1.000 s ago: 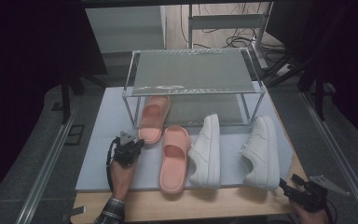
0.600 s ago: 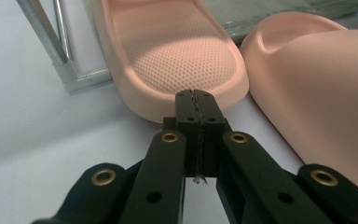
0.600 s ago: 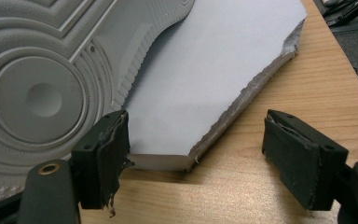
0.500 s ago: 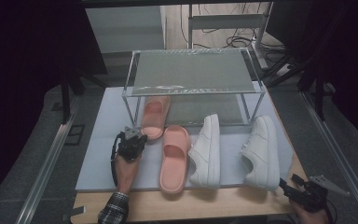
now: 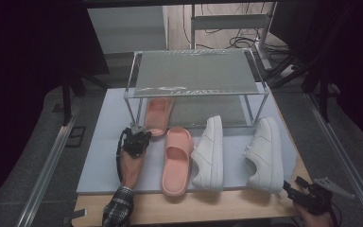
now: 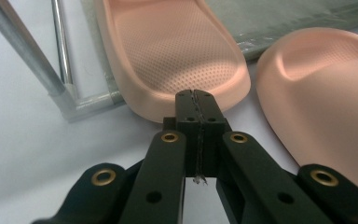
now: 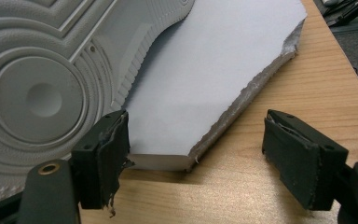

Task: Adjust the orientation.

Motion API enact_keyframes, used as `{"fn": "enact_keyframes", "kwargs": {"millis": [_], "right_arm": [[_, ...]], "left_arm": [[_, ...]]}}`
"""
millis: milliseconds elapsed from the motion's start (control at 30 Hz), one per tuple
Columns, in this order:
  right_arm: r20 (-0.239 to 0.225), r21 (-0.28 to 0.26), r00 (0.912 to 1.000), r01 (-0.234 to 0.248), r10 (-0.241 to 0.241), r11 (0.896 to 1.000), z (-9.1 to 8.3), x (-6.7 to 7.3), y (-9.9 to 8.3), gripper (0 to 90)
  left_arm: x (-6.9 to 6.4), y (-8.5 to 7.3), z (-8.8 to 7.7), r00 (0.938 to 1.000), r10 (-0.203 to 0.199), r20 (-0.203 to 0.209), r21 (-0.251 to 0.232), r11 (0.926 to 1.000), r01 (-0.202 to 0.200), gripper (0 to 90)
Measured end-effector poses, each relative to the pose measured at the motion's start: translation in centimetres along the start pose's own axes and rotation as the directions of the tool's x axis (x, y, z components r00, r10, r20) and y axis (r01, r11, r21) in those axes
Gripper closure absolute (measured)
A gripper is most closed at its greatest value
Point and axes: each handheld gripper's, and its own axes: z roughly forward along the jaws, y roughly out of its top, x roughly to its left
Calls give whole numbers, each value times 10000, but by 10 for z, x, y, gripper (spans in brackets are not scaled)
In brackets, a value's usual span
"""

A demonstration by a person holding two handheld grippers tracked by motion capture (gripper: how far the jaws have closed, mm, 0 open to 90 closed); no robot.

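Laboratory recording station — a wooden tabletop with a grey foam mat laid over it, bordered by aluminium rails and dark curtains. Behind it, loose cables trail across a bare floor beside metal stand legs — staged test-rig furnishing, not a home or shop.
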Motion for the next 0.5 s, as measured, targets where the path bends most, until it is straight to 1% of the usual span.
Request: {"fn": "enact_keyframes", "kwargs": {"millis": [500], "right_arm": [[-8, 0, 10000, 1, -1, 10000, 0, 0, 0, 235]], "left_arm": [[2, 14, 19, 9997, -9, -233, 107, 9999, 11, 898]]}}
